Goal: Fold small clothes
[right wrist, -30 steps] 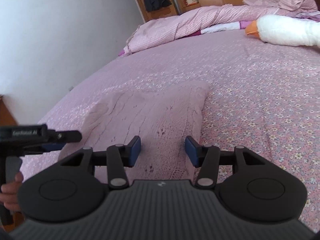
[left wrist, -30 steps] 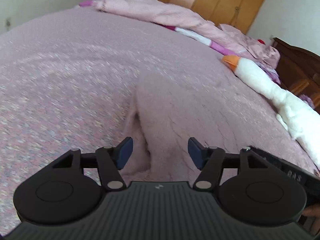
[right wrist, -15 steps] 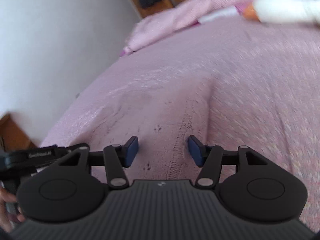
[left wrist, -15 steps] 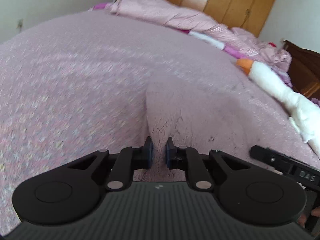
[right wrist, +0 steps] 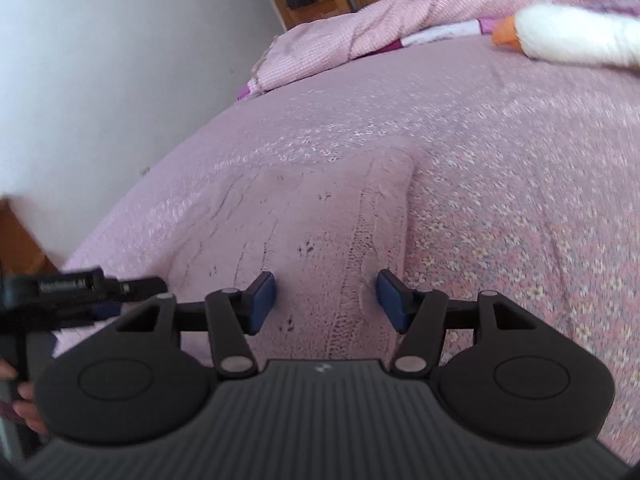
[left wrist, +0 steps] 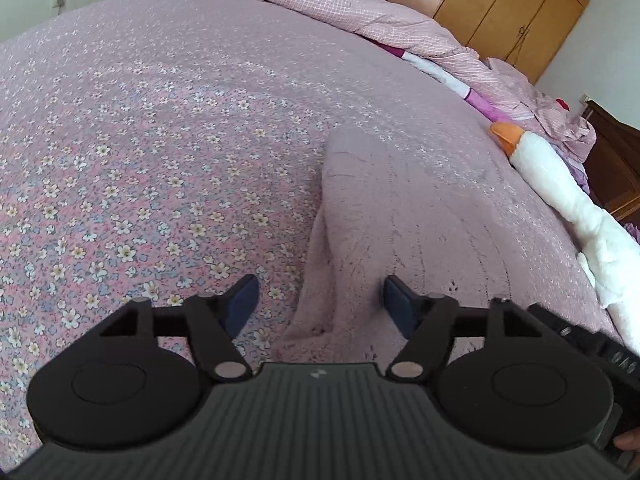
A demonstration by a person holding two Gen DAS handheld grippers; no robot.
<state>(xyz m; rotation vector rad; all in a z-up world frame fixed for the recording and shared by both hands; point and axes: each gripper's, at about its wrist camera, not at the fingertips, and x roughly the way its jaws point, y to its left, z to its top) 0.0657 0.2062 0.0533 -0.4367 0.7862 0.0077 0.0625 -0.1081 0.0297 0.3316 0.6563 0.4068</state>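
Note:
A pale pink knitted garment (left wrist: 400, 232) lies flat on the flowered pink bedspread (left wrist: 140, 160), with a folded flap along its left edge. My left gripper (left wrist: 318, 304) is open, its jaws straddling that near left edge, holding nothing. In the right wrist view the same garment (right wrist: 312, 224) lies ahead. My right gripper (right wrist: 326, 298) is open just above its near edge, empty. The left gripper's body (right wrist: 80, 288) shows at the left of that view.
A white plush goose with an orange beak (left wrist: 560, 184) lies to the right of the garment. A rumpled pink checked duvet (left wrist: 360, 4) lies along the far side of the bed. Wooden wardrobes (left wrist: 520, 12) stand behind, and a white wall (right wrist: 100, 60) is at the left.
My left gripper was open, shut on the garment's near left edge half a second ago, and now stands open again. My right gripper stayed open and moved a little over the garment.

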